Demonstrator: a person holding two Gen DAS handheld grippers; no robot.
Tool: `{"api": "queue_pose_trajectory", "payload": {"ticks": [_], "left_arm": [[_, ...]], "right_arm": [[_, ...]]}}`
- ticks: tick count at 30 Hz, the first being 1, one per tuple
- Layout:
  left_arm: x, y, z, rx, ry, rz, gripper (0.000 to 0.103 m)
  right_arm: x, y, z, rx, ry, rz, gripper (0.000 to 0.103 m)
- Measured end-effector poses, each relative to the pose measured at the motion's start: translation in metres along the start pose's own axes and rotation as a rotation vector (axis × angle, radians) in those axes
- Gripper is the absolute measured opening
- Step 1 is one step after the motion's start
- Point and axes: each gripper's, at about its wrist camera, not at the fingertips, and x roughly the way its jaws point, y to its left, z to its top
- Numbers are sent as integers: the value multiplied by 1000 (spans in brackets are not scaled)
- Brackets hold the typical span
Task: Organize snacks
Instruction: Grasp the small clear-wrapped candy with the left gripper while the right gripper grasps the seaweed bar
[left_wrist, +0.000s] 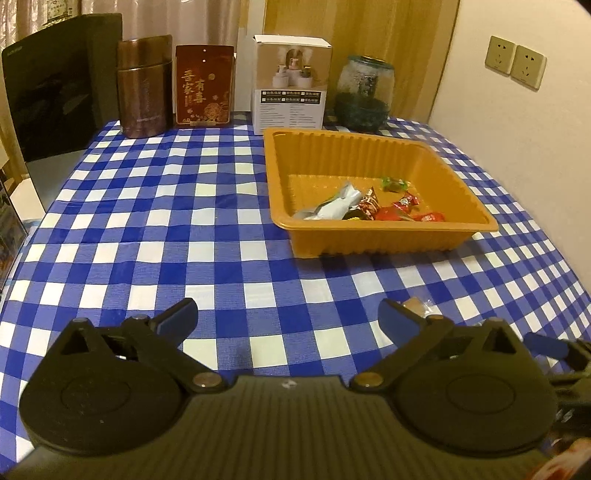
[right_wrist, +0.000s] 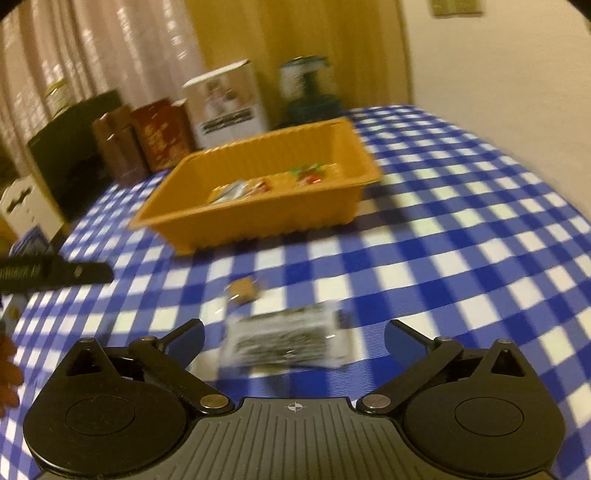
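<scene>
Covering the whole table: a blue and white checked cloth (left_wrist: 184, 221). Standing on it, toward the far right side, an orange tray (left_wrist: 476, 218) with ribbed walls. Lying in the tray's near end, a little pile of snacks: a silver packet (left_wrist: 338, 205), some red wrapped sweets (left_wrist: 402, 206), and one green wrapped sweet (left_wrist: 393, 182) a bit apart, further back. Lined up behind the tray along the far edge: a brown tin (left_wrist: 144, 92), a dark red box with gold writing (left_wrist: 205, 86), a white box (left_wrist: 291, 81) and a glass jar (left_wrist: 365, 92). Fixed on the wall to the right, two sockets (left_wrist: 515, 62).

Hanging low over the near part of the cloth, the left gripper (left_wrist: 288, 317), spread wide, with nothing between its blue pads (left_wrist: 177, 314). Peeking out just behind its right finger, a small brown snack (left_wrist: 415, 306).

Blurred in the right wrist view, the right gripper (right_wrist: 293, 334), spread wide too, gripping nothing. Lying flat on the cloth between its fingers, untouched, a clear packet with dark strips inside (right_wrist: 284, 338). Just beyond that packet, the small brown snack again, well short of the tray.
</scene>
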Motion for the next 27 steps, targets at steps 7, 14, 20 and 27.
{"api": "queue_pose_trajectory", "payload": {"ticks": [7, 14, 20, 27], "left_arm": [[5, -6, 0, 36, -20, 7, 103], [14, -2, 2, 37, -6, 6, 103], [22, -6, 2, 48, 30, -36, 103], [26, -15, 1, 70, 65, -52, 103]], "right_arm": [[22, 12, -7, -8, 15, -33, 102], [38, 14, -10, -19, 27, -69, 102], [43, 20, -12, -75, 24, -88, 102], [43, 19, -12, -112, 18, -97, 88]]}}
